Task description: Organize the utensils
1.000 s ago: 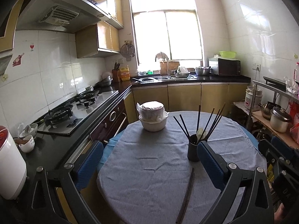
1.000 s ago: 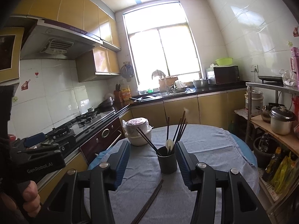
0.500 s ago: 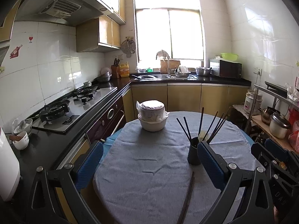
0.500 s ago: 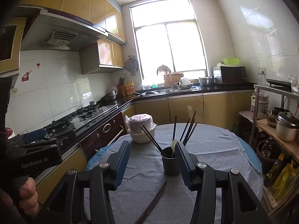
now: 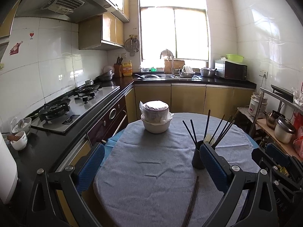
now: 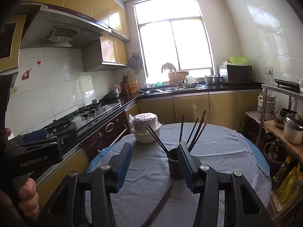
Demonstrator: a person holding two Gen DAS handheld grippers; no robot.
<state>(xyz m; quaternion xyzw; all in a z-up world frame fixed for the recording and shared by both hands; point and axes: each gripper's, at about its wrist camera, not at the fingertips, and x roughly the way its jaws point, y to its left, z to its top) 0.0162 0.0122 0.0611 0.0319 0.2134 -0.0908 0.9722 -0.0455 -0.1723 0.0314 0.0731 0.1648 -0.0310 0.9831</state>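
Kitchen, small and sunlit, was what both of your wrist cameras showed, with a round table [image 5: 151,198] under a grey cloth [image 5: 144,151] in front of you. Your left gripper [image 5: 151,167] hovered above the near part of the table with its blue-padded jaws wide apart and nothing between them. Your right gripper [image 6: 154,167] also hung over the near edge, its jaws apart and gripping nothing; your hand [image 6: 26,194] on the left tool showed at the lower left of the right view. A dark cup [image 6: 175,163] stood upright on the cloth, just past the right finger of each gripper and partly hidden by it. It held several dark chopsticks [image 6: 181,128] fanned outward and a pale spoon [image 5: 208,139]. A loose pair of chopsticks [image 5: 191,202] lay flat on the cloth nearer to you than the cup, side by side, below and between the right gripper's fingers. Farther back on the table sat a white bowl [image 5: 156,125] with a plastic-wrapped container stacked in it, well apart from the cup. A stove [image 5: 75,104] ran along the counter on your left, and a sink [image 5: 168,75] sat beneath the bright window.
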